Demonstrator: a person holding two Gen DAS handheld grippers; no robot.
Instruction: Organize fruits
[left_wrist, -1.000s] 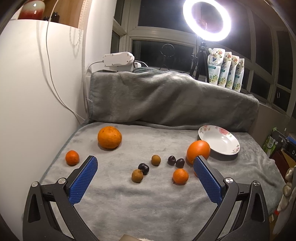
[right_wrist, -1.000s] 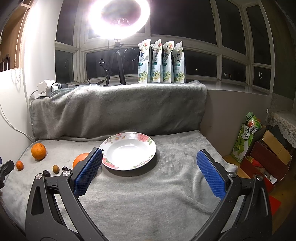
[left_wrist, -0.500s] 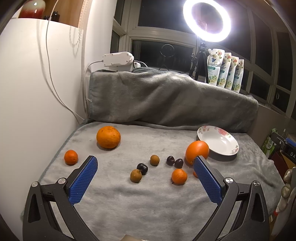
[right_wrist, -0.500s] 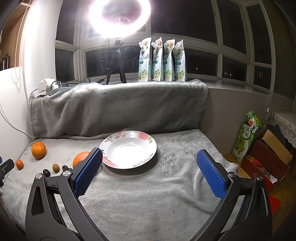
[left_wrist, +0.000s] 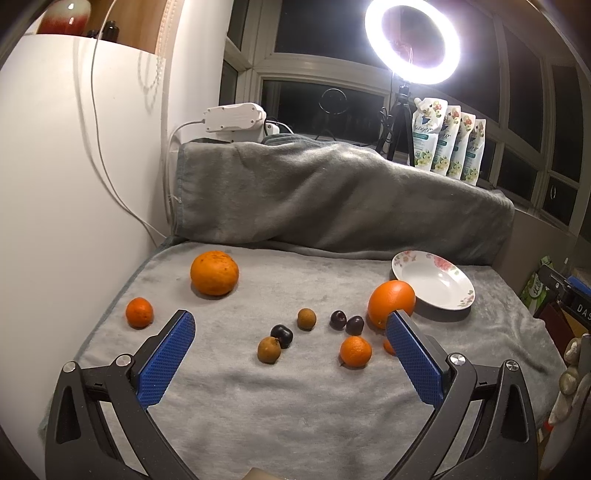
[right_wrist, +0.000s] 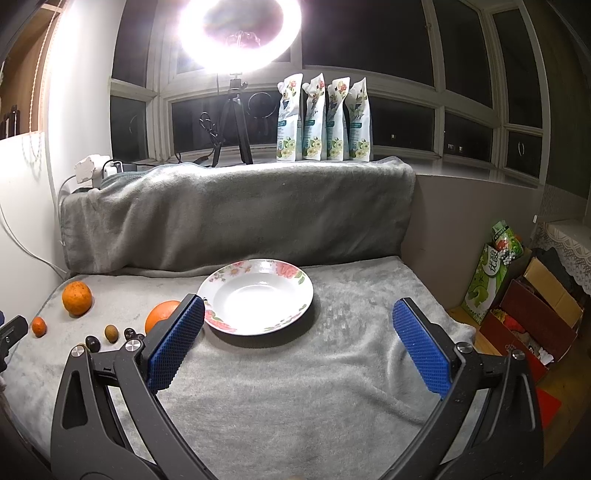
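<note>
Fruit lies scattered on a grey blanket (left_wrist: 295, 406). A big rough orange (left_wrist: 214, 273) sits far left, a smooth orange (left_wrist: 391, 302) next to the floral white plate (left_wrist: 432, 284), which holds nothing. Small mandarins (left_wrist: 139, 312) (left_wrist: 355, 351), two brown fruits (left_wrist: 306, 319) (left_wrist: 269, 350) and dark plums (left_wrist: 282, 335) (left_wrist: 345, 321) lie between. My left gripper (left_wrist: 291, 343) hovers open above the small fruits, holding nothing. My right gripper (right_wrist: 297, 332) is open just in front of the plate (right_wrist: 258, 299); its left pad hides part of the smooth orange (right_wrist: 162, 314).
A blanket-covered backrest (left_wrist: 332, 199) rises behind. A white wall panel (left_wrist: 74, 184) with a cable borders the left. A ring light on a tripod (right_wrist: 240, 33) and several pouches (right_wrist: 325, 118) stand on the sill. Boxes and bags (right_wrist: 517, 295) fill the floor to the right.
Both grippers have drifted slightly, so the fruit and plate shift a little in view. No fruit has moved, and both stay open.
</note>
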